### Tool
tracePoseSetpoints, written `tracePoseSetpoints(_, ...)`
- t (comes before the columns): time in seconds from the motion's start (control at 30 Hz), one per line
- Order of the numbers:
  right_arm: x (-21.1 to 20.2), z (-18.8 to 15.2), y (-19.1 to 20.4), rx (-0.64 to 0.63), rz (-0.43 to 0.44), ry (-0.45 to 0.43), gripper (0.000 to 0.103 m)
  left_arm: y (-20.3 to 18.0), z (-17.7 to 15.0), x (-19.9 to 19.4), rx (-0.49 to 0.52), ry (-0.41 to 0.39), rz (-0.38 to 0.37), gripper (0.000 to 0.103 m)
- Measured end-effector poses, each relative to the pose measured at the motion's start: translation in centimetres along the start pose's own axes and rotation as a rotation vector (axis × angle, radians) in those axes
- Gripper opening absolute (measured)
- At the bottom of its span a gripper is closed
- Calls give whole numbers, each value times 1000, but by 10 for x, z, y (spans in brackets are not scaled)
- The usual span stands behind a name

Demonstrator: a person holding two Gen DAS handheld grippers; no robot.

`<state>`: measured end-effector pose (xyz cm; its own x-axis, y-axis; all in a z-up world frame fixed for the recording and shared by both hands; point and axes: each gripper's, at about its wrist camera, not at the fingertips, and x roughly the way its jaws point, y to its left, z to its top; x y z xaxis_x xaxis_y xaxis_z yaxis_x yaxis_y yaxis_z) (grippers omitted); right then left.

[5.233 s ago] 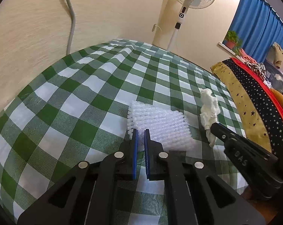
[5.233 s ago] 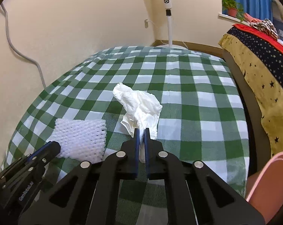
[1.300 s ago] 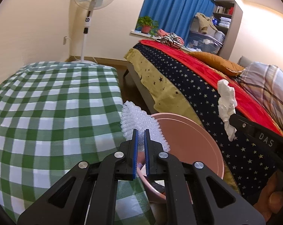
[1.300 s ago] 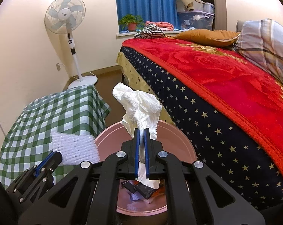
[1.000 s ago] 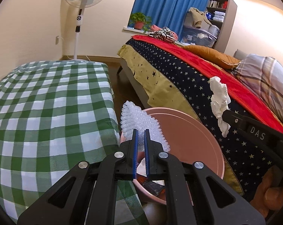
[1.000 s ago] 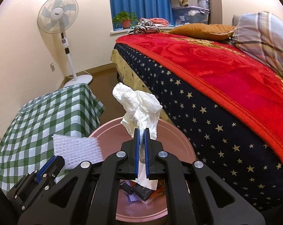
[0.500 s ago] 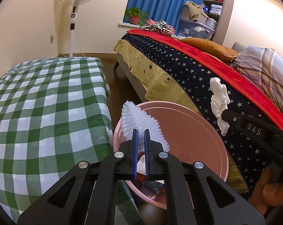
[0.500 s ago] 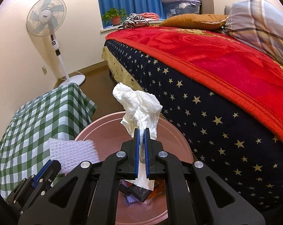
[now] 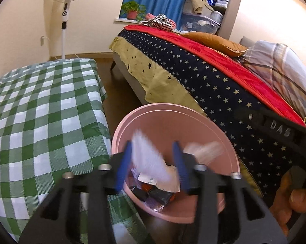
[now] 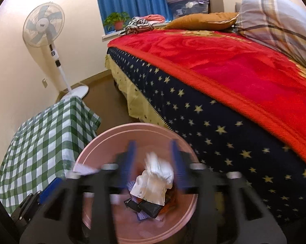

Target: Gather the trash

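Releasing over the pink bin [image 9: 173, 113]: left gripper [image 9: 154, 163] spread apart, jaws just sprung open, blurred white foam netting [image 9: 146, 156] loose between the blue pads and dropping toward the wrappers below. Same on the other side: right gripper [image 10: 153, 160] parted, jaws just opened too, crumpled white tissue [image 10: 156, 178] free of the pads and falling onto the dark wrappers [image 10: 144, 204] in the bin. Holding nothing, either tool. Judged from this, both pieces as good as collected. Green checked tablecloth [image 9: 41, 105] bare of litter as far as visible, near part hidden behind the gripper. Probably little left, perhaps only a check for leftover scraps.
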<state>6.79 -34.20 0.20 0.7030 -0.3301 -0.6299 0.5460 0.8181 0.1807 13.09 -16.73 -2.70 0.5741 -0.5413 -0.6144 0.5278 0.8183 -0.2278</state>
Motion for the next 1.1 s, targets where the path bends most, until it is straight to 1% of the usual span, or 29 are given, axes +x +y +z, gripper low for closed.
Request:
tracePoseSetpoints(0.07,-8,2,1,3,2,-5,61,2,1,-8,-1,-7,8,47)
tracePoseSetpoints(0.1,-11,2,1,6,7,-7,66,4,1,-13,-4,-12,15,49)
tracePoseSetpoints(0.17,-18,1,2,19,19,-10,73,8,1,-25,-8,-26,28,55)
tracePoseSetpoints(0.2,-20,0,2,25,29,-8,77,11,1,-33,-10,-32,37,56)
tracePoseSetpoints(0.27,-25,-4,7,28,60,14,81,15,1,-46,-10,-46,55,61)
tracePoseSetpoints(0.33,-32,-8,13,11,84,25,86,21,2,-65,-4,-72,87,66)
tracePoseSetpoints(0.4,-43,-12,23,-22,121,22,95,27,4,-82,-10,-96,114,69)
tracePoseSetpoints(0.47,-51,-14,34,-52,148,17,98,33,3,-99,-23,-114,147,74)
tracePoseSetpoints(0.53,-56,-16,43,-69,176,20,98,38,3,-113,-32,-124,183,76)
tracePoseSetpoints(0.6,-63,-21,52,-99,199,40,98,41,0,-128,-38,-137,219,79)
tracePoseSetpoints(0.63,-67,-24,57,-118,206,45,98,44,-2,-137,-43,-143,241,82)
tracePoseSetpoints(0.67,-73,-28,62,-150,209,49,98,47,-5,-143,-51,-145,257,83)
tracePoseSetpoints(0.7,-80,-32,67,-182,203,49,98,51,-11,-151,-81,-137,287,84)
tracePoseSetpoints(0.77,-96,-42,73,-232,192,41,98,57,-19,-162,-111,-123,295,88)
tracePoseSetpoints(0.8,-101,-45,75,-245,192,41,98,57,-28,-171,-108,-122,327,88)
tracePoseSetpoints(0.87,-119,-55,78,-264,186,12,98,58,-42,-183,-100,-125,390,95)
tracePoseSetpoints(0.93,-132,-64,81,-298,185,-28,98,62,-55,-191,-117,-127,433,95)
tracePoseSetpoints(0.97,-139,-70,82,-316,185,-50,98,66,-61,-195,-142,-127,449,95)
tracePoseSetpoints(1.0,-142,-75,82,-324,187,-60,98,71,-69,-199,-183,-131,451,95)
tracePoseSetpoints(1.03,-143,-79,82,-325,191,-62,98,74,-74,-201,-194,-133,454,95)
tracePoseSetpoints(1.1,-138,-90,81,-337,190,-64,98,81,-84,-206,-216,-150,499,95)
